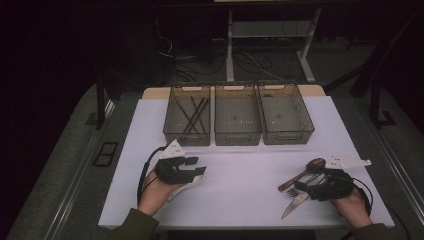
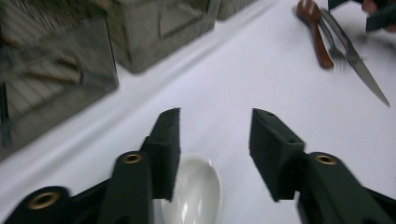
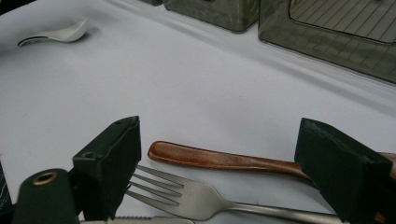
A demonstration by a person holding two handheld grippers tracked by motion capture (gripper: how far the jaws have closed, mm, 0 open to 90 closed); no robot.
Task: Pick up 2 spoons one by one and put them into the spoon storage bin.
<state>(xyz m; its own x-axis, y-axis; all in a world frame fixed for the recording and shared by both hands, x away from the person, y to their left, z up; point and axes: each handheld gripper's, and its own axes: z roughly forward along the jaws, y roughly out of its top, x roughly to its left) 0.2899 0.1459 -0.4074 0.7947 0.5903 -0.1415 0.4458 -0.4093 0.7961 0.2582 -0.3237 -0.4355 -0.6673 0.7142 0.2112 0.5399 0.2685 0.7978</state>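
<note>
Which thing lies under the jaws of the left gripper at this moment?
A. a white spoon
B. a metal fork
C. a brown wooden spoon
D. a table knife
A: in the left gripper view the white spoon lies on the table between and below the open jaws of the left gripper, while the fork and the wooden spoon lie by the right gripper.

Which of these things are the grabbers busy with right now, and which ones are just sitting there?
Being worked on:
- white spoon, under the open left gripper
- fork and wooden spoon, between the jaws of the open right gripper

Just sitting there:
- knife
- three bins, with dark sticks in the left one
</note>
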